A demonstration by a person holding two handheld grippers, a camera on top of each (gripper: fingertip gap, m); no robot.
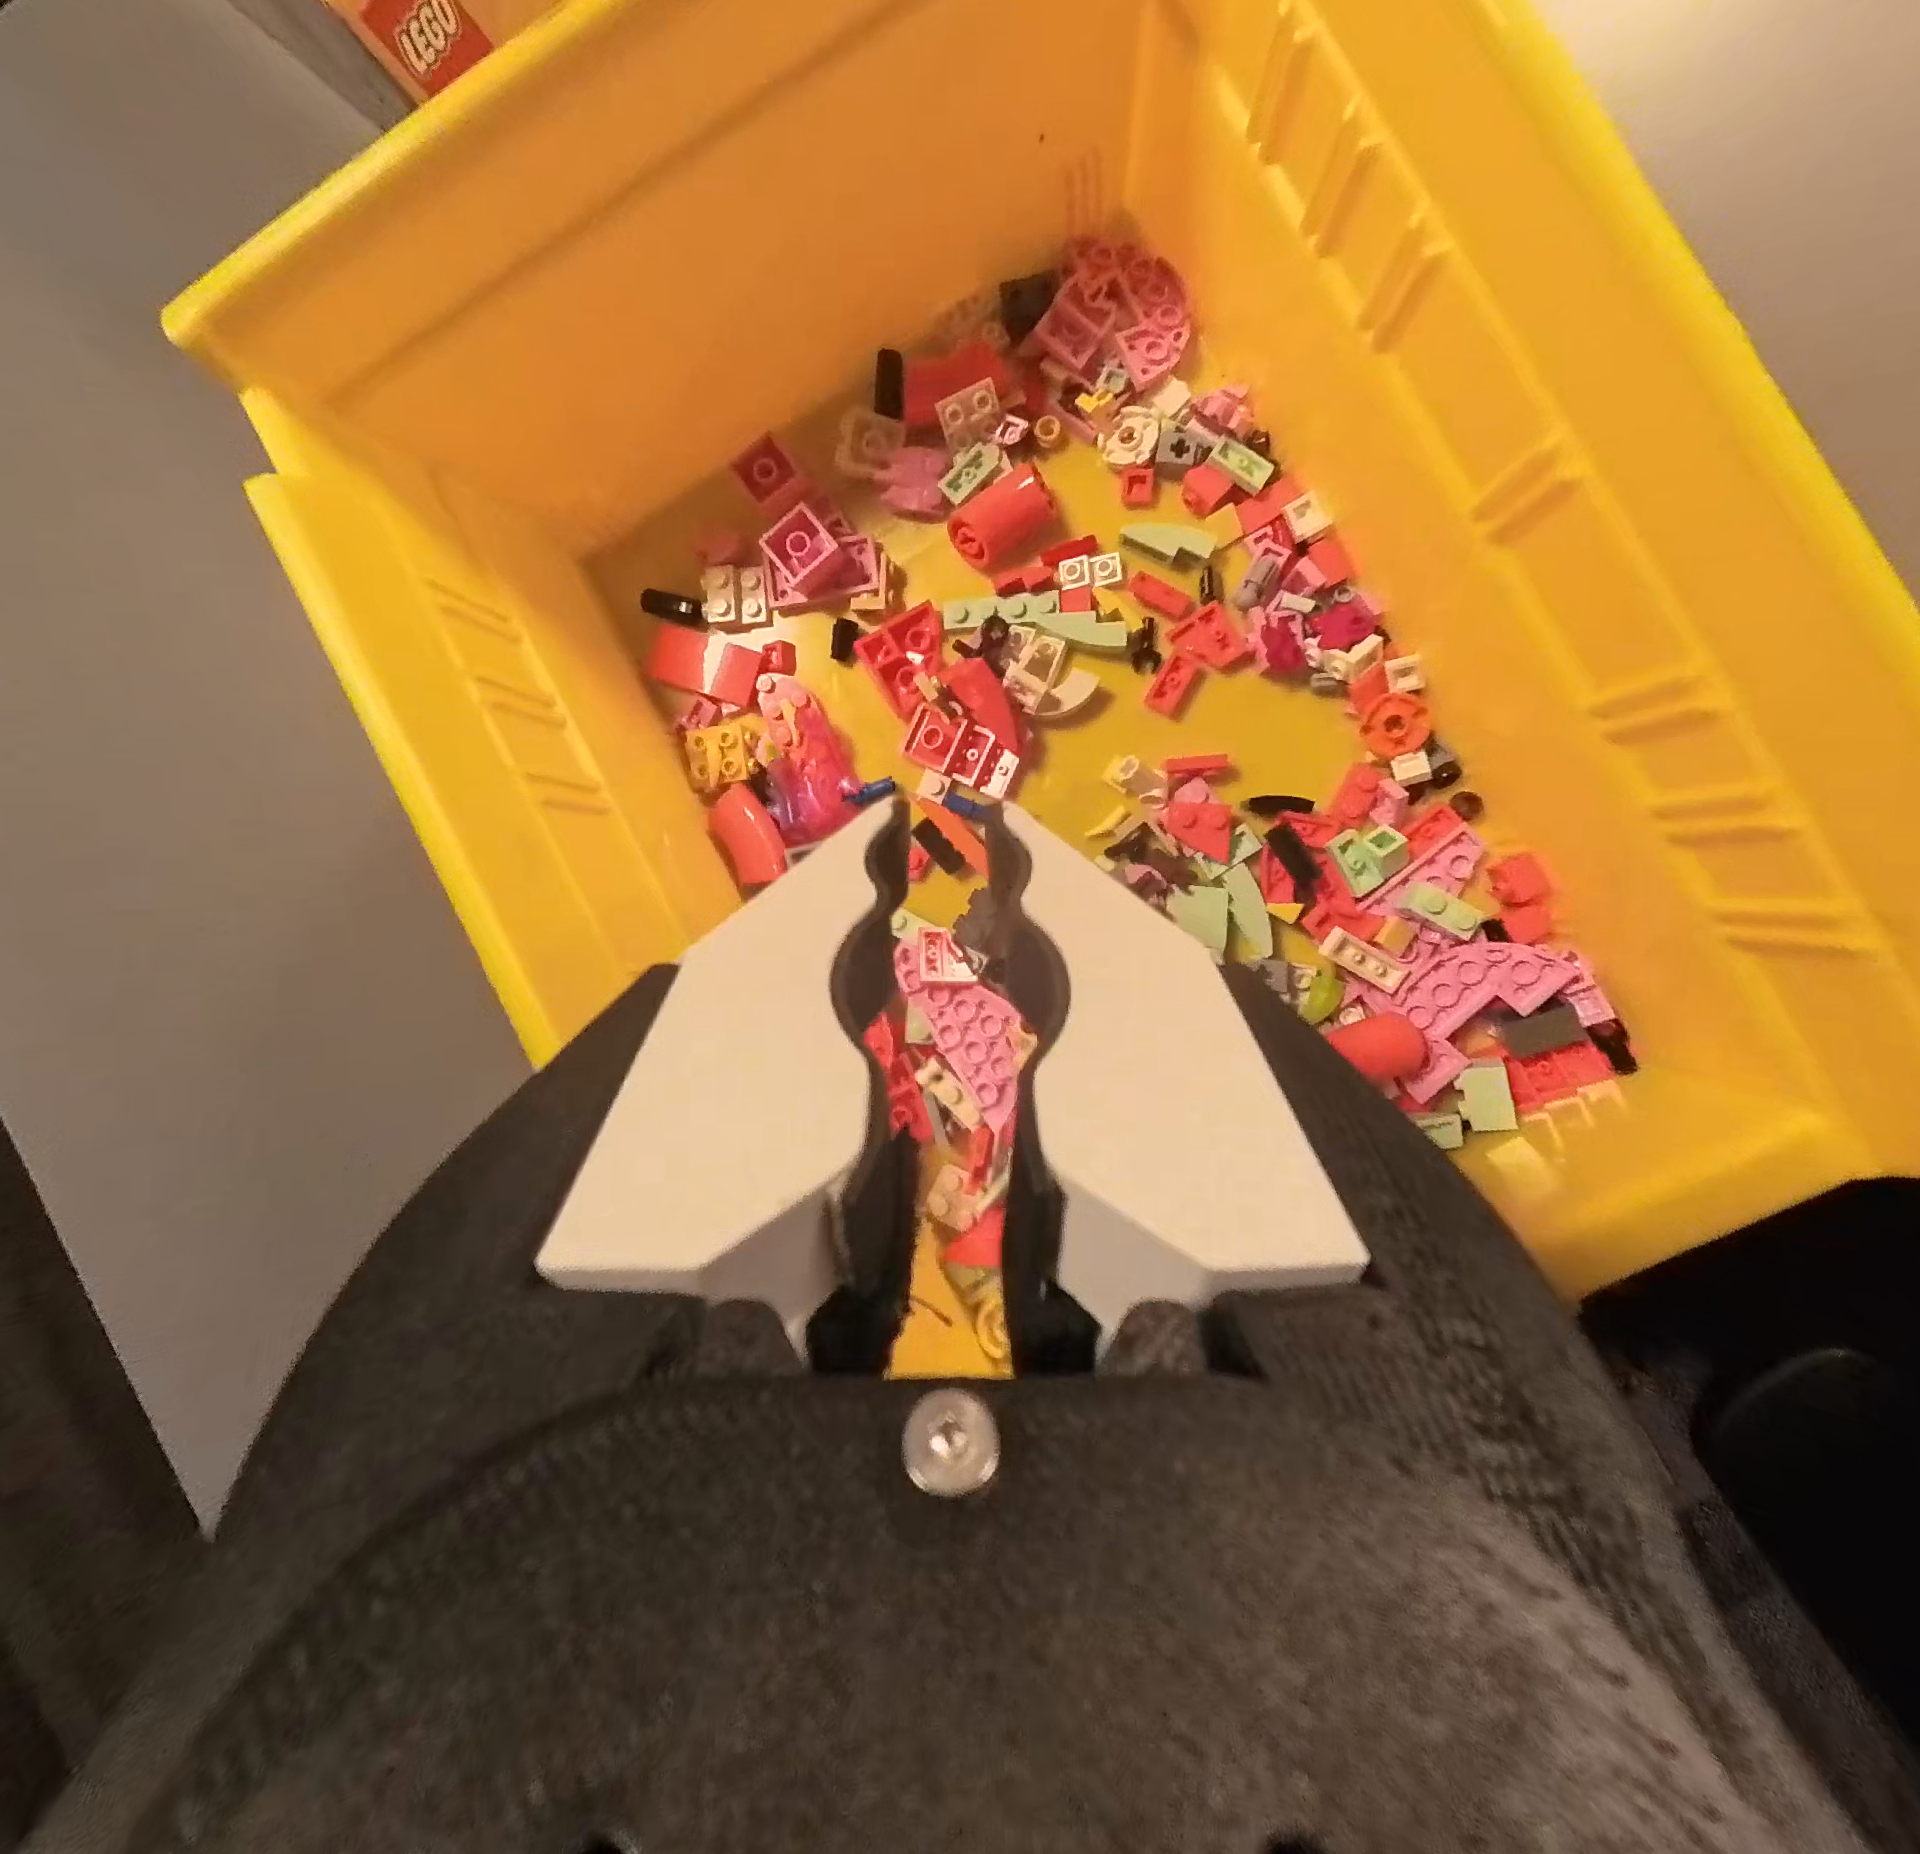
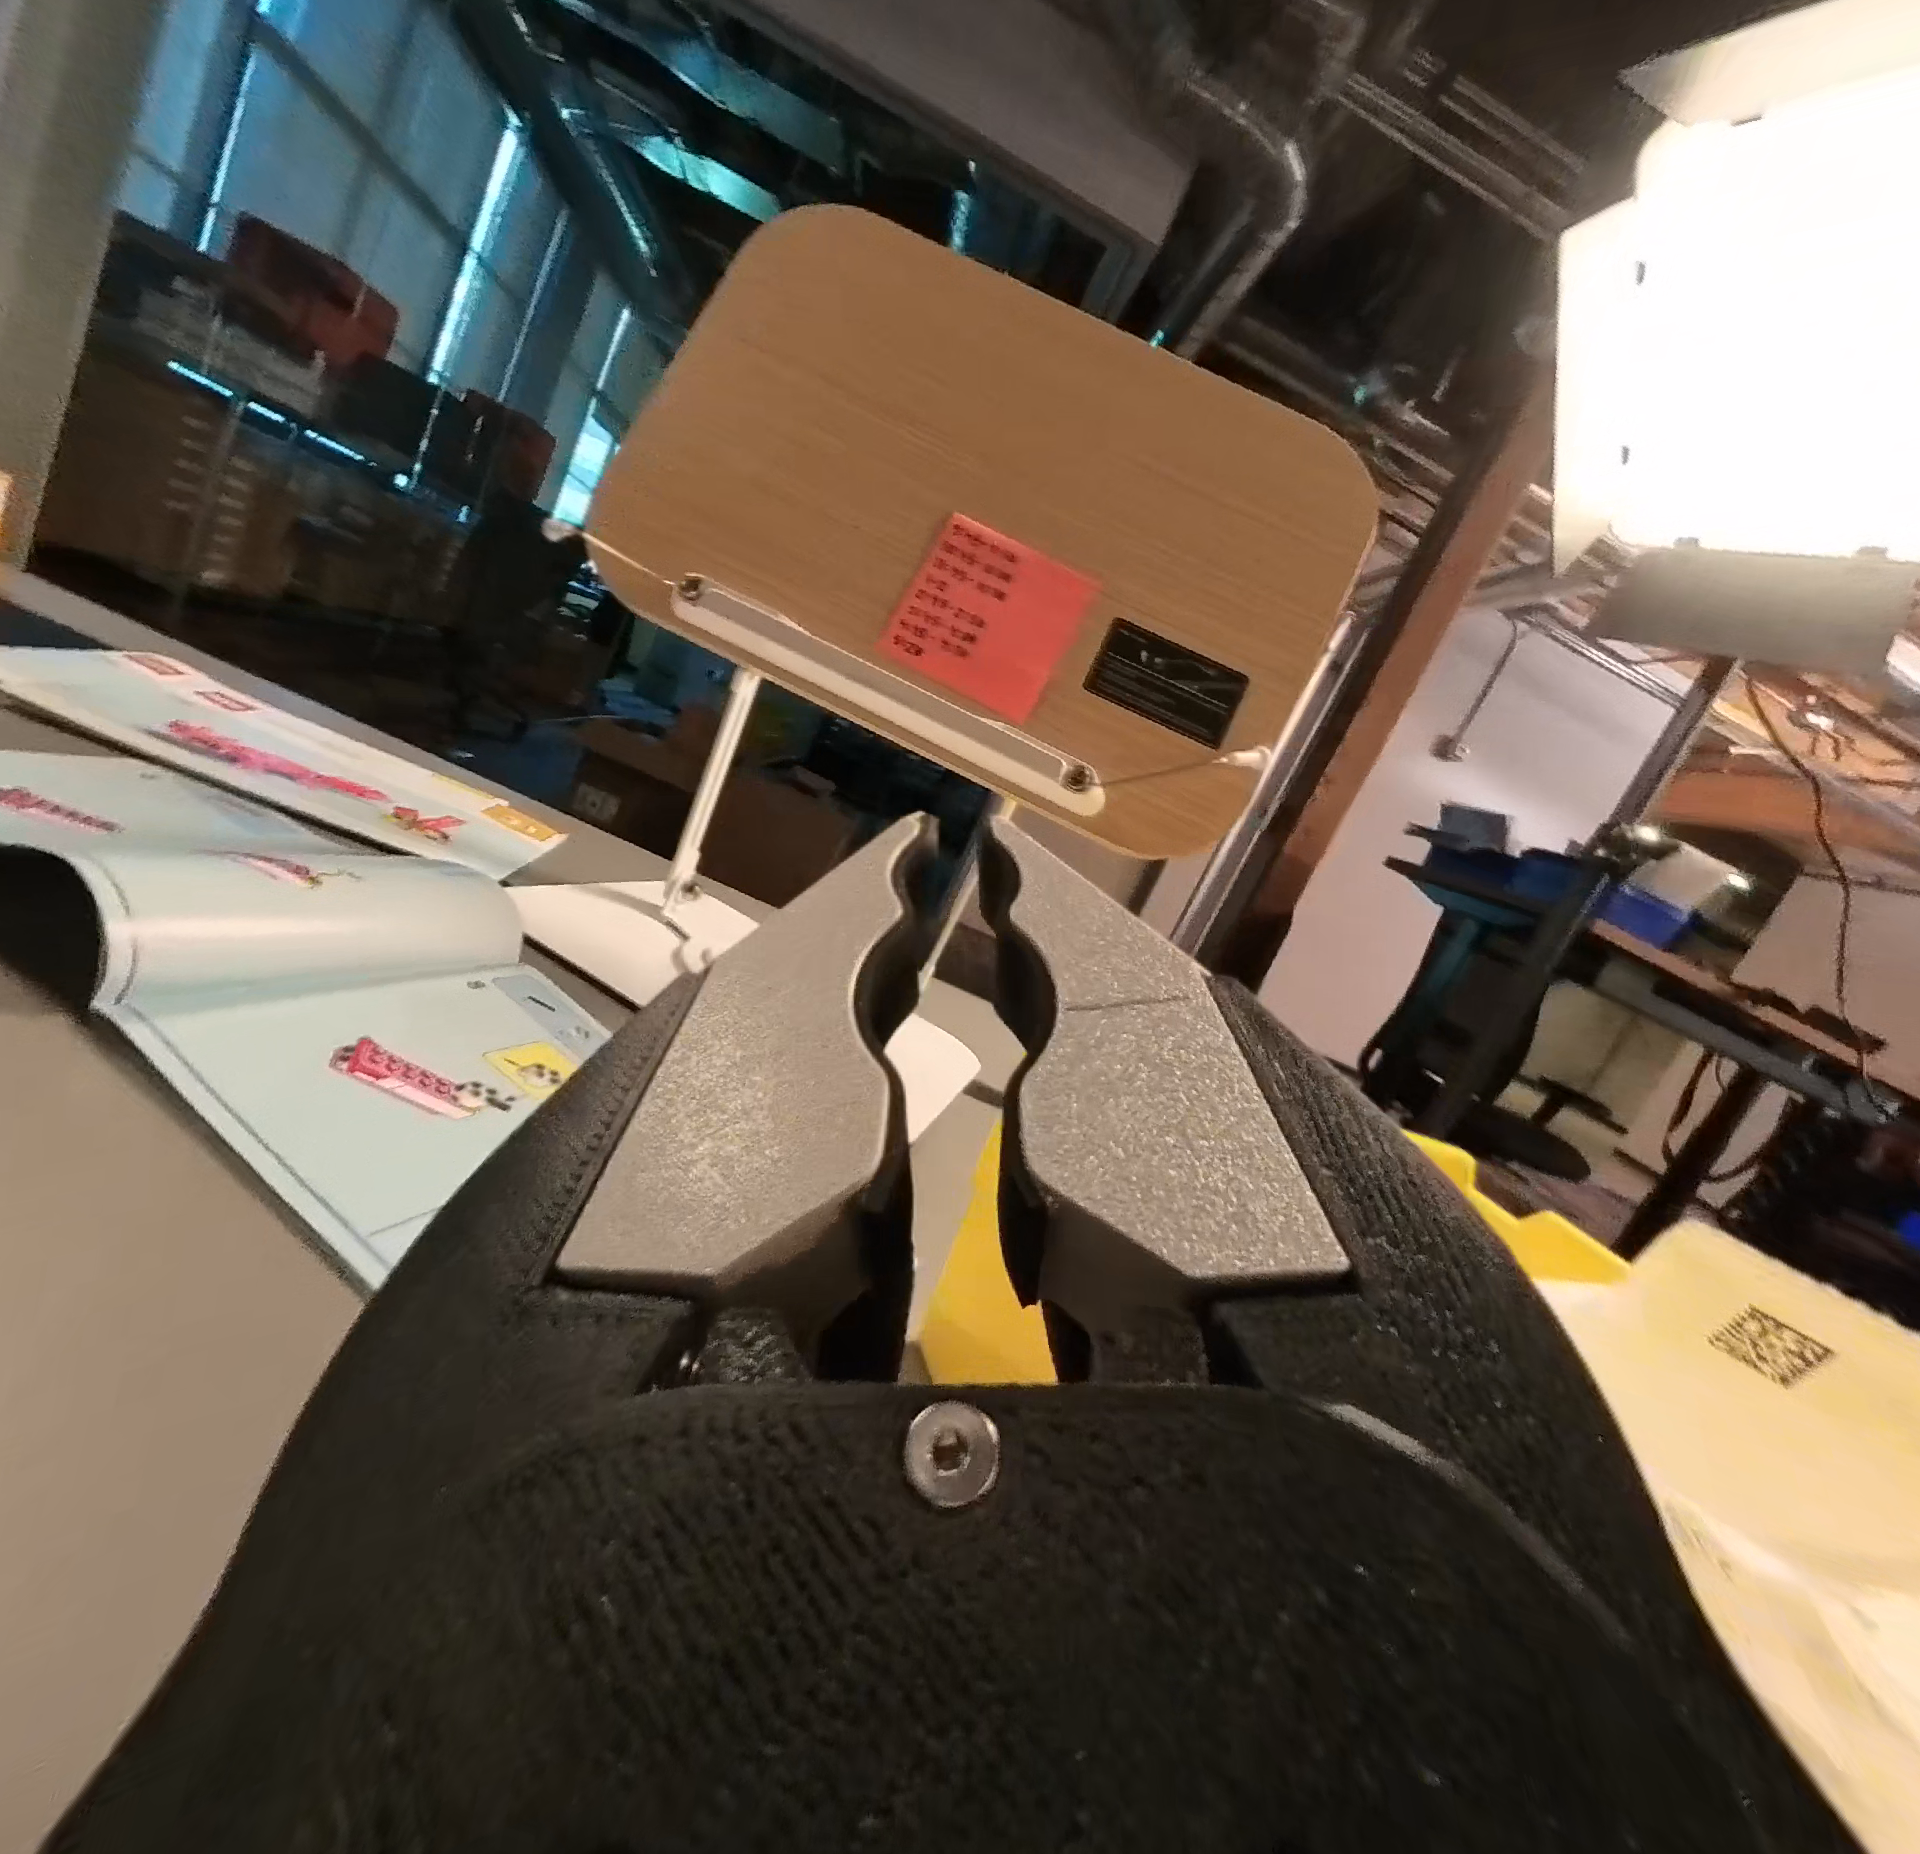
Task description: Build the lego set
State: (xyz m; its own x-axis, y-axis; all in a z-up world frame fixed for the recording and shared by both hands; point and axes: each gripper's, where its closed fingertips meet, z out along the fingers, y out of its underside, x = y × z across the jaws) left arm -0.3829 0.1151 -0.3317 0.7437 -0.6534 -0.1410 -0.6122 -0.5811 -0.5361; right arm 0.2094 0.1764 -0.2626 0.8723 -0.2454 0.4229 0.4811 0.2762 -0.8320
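Dozens of small bricks (image 1: 1091,661), mostly red, pink and pale green, lay scattered over the floor of a yellow bin (image 1: 727,246), thickest along its right wall and near end. Our left claw (image 1: 948,817) hung above the near part of that litter, its white fingers (image 1: 1101,973) narrowly apart. An orange sliver (image 1: 961,848) and a black bit showed in the slit between the tips, but we could not tell whether the pads pinched them or whether they lay on the bin floor below.

We judged the main risk to be a poor hold. The pieces were tiny, flat and overlapping, so a bite there could catch a neighbour or grip a piece only by its edge, and it might drop back among the rest.

The left claw pointed steeply down into the bin. Our right claw (image 2: 954,833) was held nearly level and aimed across the surface (image 2: 156,1285), away from the bricks. Its grey fingers (image 2: 769,1056) were almost together with a thin slit between them, and we saw nothing in it. Beyond its tips stood a wooden board (image 2: 935,402) on a white stand, bearing a pink note (image 2: 987,609). Open booklets (image 2: 312,973) lay to its left and a bright lamp (image 2: 1766,298) stood to its right.
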